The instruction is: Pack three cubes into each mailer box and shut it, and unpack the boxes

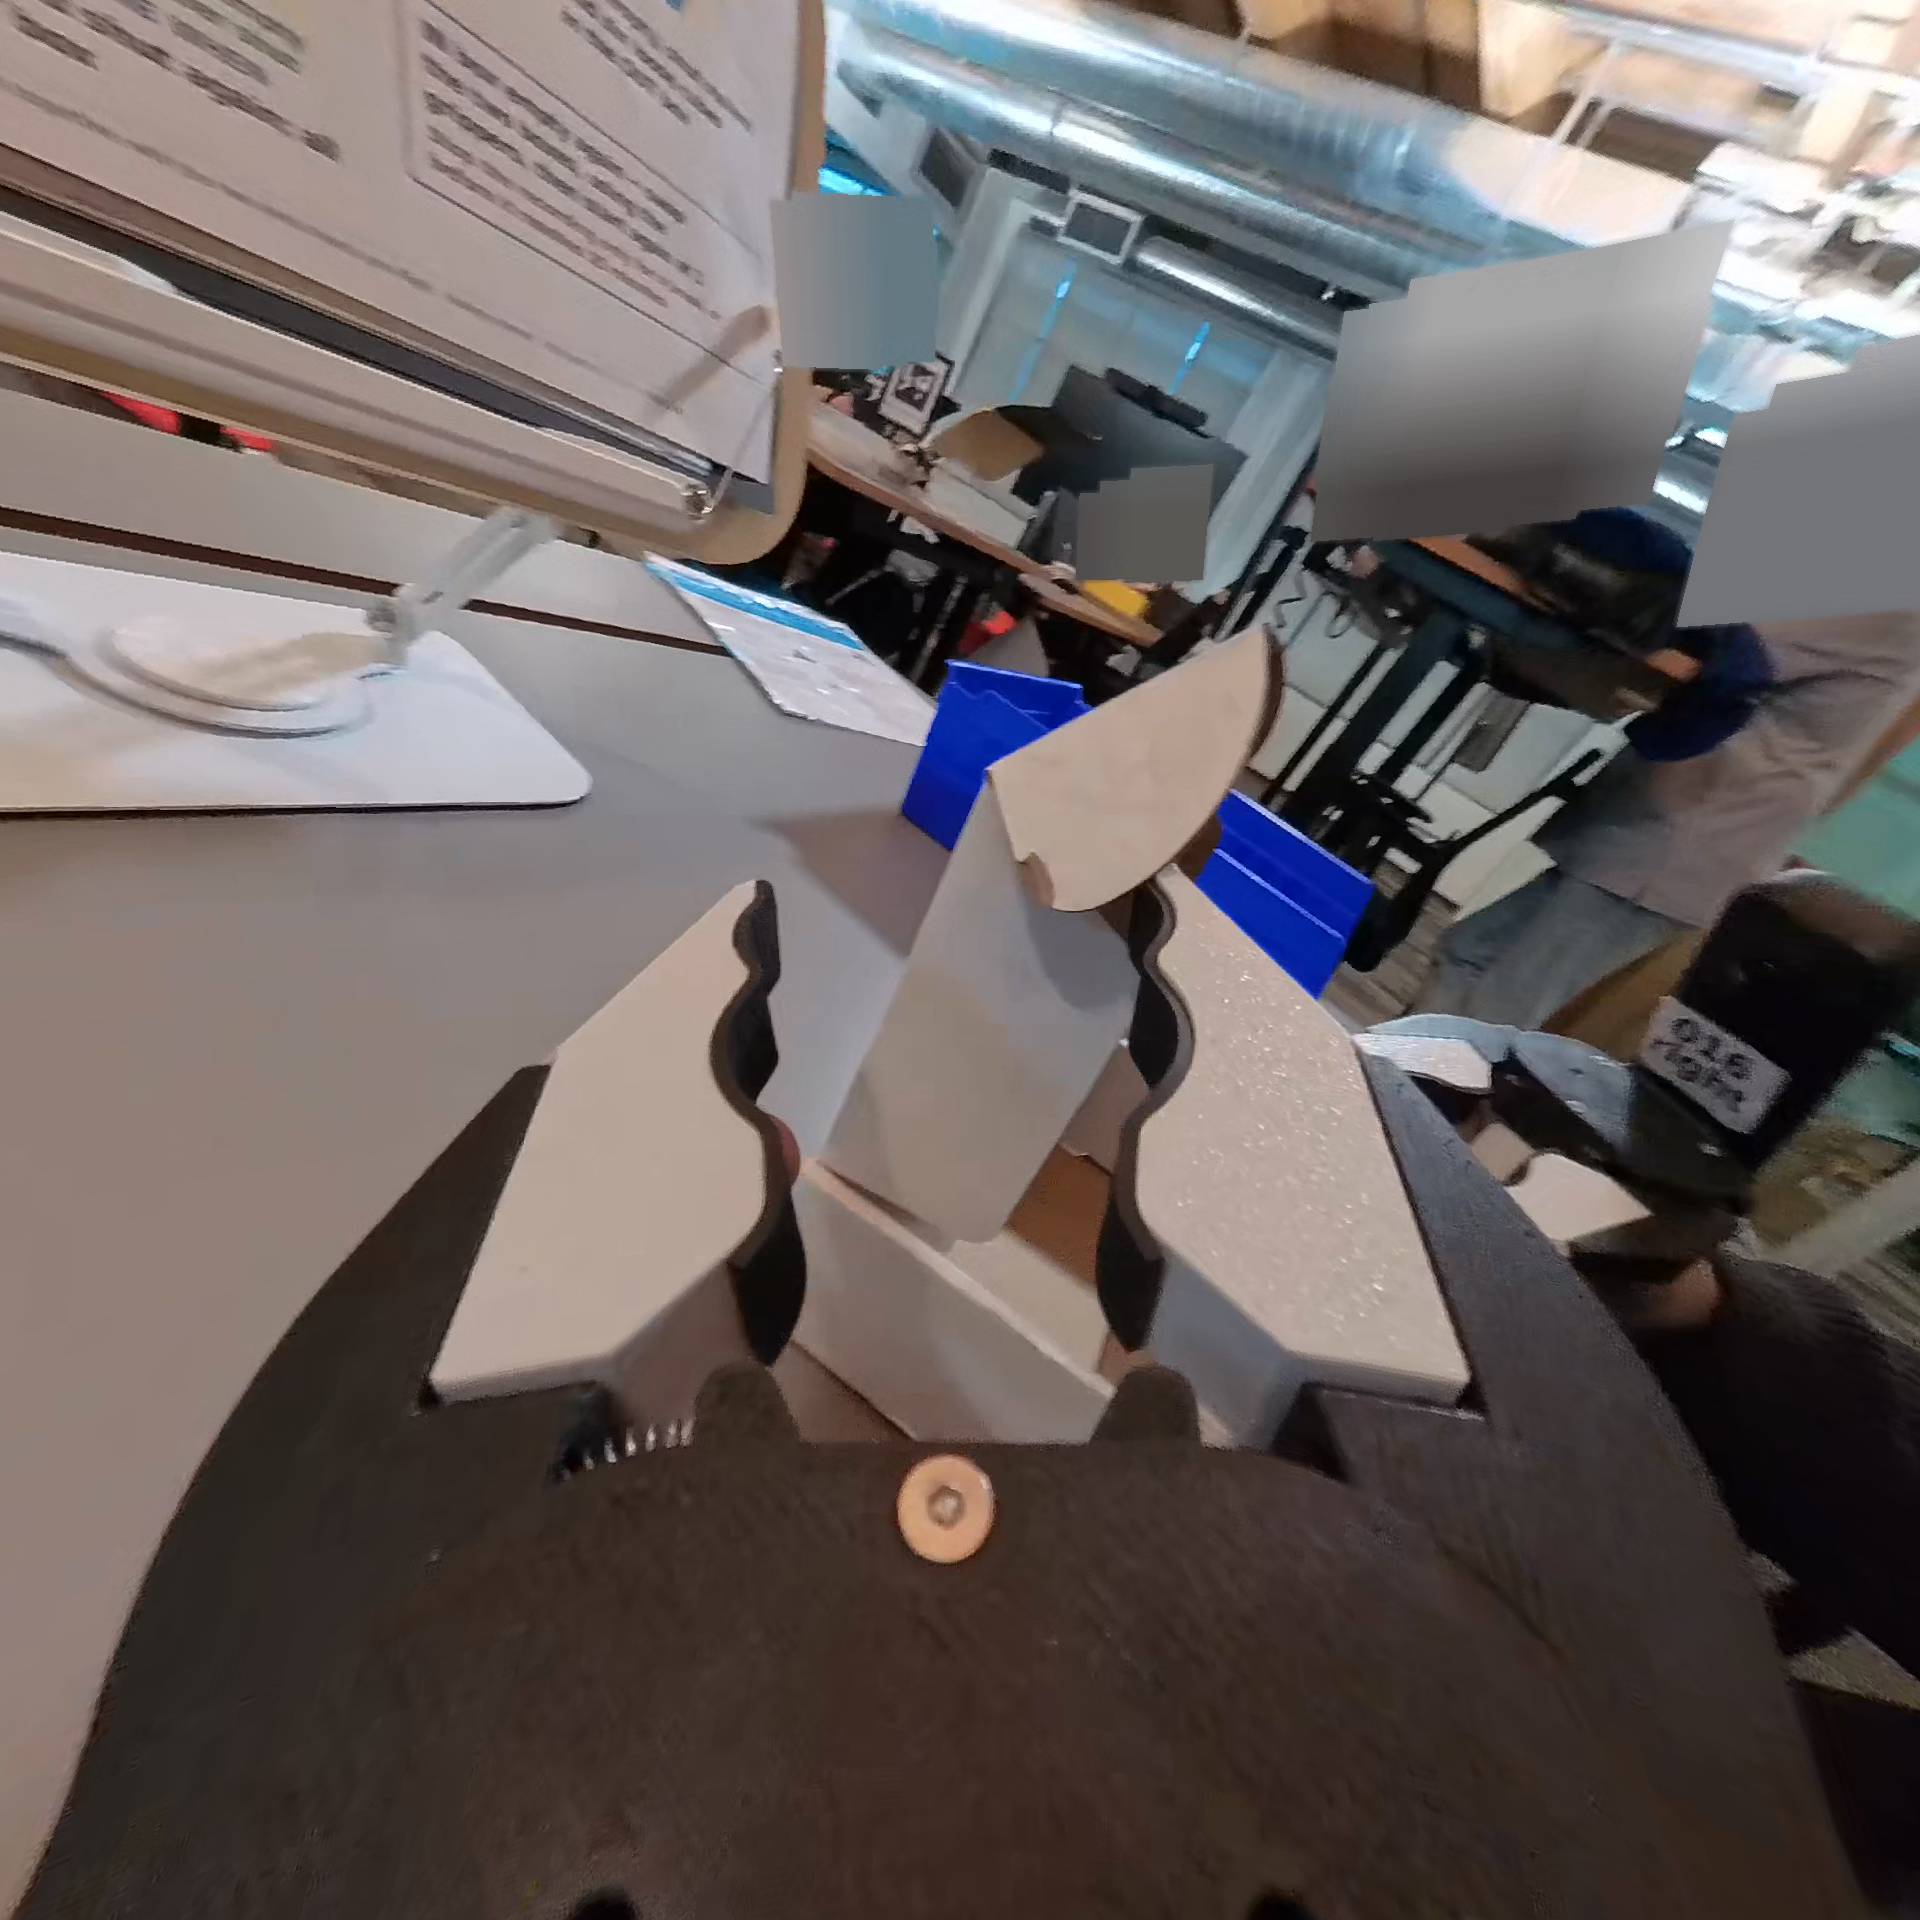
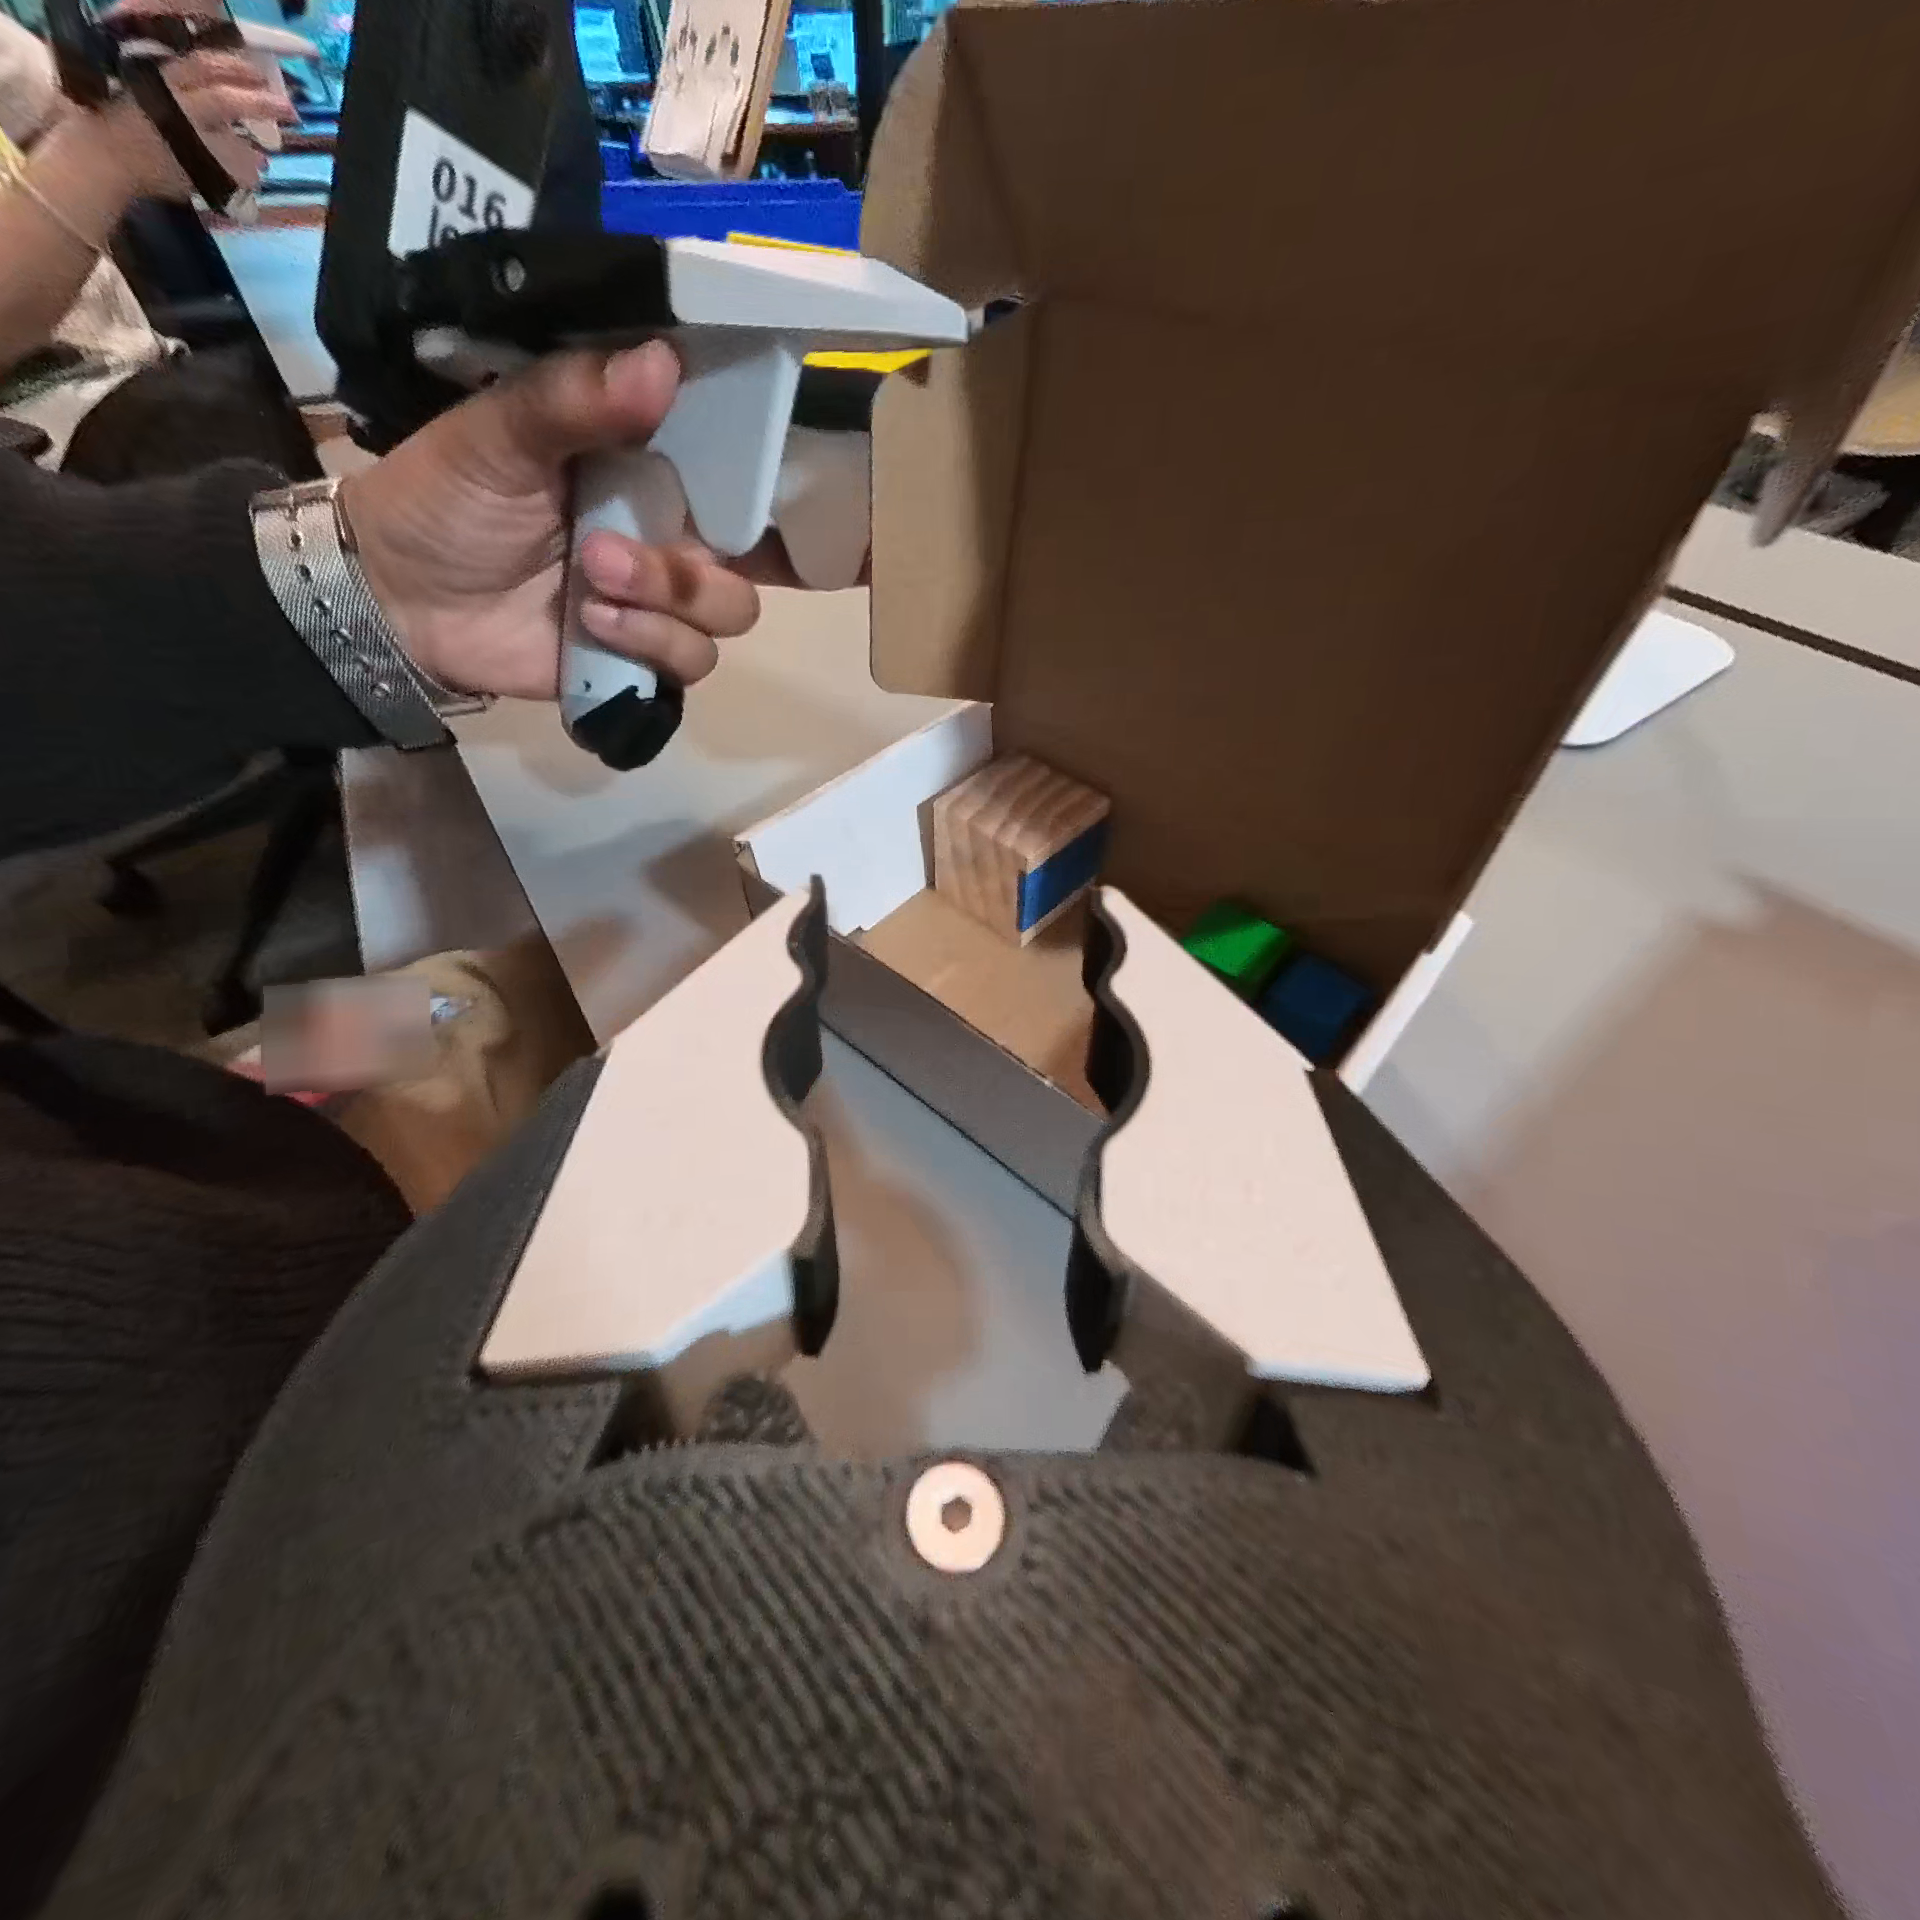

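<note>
Three cubes, wooden (image 2: 1013,844), green (image 2: 1236,943) and blue (image 2: 1317,1003), lie inside the mailer box (image 2: 1299,520) at mid-frame, lid raised. Both the left gripper (image 1: 951,1049) and right gripper (image 2: 951,997) are spread, gripping nothing. Judged step: closing; next, fold the side flap (image 1: 977,1039) inward.

Mailer box (image 2: 1351,520): white outside, brown kraft inside, lid flap same brown. Cubes in box: one bare wood (image 2: 1013,831) with visible grain and blue face, one green (image 2: 1236,945), one dark blue (image 2: 1314,1006). Left tool (image 1: 951,914): white fingers (image 1: 644,1174), black wavy pads, black textured body, silver screw. Right tool (image 2: 956,914): same scheme. Table (image 1: 260,1039): grey. Bins (image 1: 987,727) behind box: bright blue. Sleeve (image 2: 125,623): black; watch strap (image 2: 332,613) silver-grey weave.
</note>
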`<state>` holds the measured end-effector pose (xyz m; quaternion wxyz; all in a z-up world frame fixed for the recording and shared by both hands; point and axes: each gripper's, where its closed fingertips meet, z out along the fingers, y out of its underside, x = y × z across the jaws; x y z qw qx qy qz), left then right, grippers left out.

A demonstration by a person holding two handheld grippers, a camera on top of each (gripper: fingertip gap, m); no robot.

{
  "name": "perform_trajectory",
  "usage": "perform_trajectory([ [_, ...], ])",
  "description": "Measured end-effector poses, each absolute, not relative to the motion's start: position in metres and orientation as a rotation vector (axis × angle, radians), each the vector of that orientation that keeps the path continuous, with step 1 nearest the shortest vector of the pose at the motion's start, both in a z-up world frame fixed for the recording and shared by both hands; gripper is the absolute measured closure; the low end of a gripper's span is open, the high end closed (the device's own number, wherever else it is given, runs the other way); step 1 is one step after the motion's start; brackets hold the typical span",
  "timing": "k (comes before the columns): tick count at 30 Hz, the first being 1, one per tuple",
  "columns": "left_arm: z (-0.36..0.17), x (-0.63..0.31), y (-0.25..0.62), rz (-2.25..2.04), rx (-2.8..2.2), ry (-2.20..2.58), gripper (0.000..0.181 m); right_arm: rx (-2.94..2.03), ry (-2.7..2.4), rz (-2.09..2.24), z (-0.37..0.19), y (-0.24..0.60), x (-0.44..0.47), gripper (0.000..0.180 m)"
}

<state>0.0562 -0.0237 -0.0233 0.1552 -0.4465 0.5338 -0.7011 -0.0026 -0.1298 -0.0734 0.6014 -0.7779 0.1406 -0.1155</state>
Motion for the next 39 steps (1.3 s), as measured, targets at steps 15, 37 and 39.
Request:
perform_trajectory([
  [15, -0.009, 0.032, -0.022, -2.529, -1.205, 1.627, 0.094, -1.977, 0.202, -0.424, -0.107, -0.126, -0.002, 0.141],
  [37, -0.059, 0.035, -0.061, -1.94, -0.743, 2.108, 0.122, -2.006, 0.173, -0.371, -0.113, -0.124, -0.01, 0.152],
  [39, -0.054, 0.038, -0.056, -1.987, -0.81, 2.077, 0.125, -2.011, 0.168, -0.372, -0.113, -0.127, -0.009, 0.158],
])
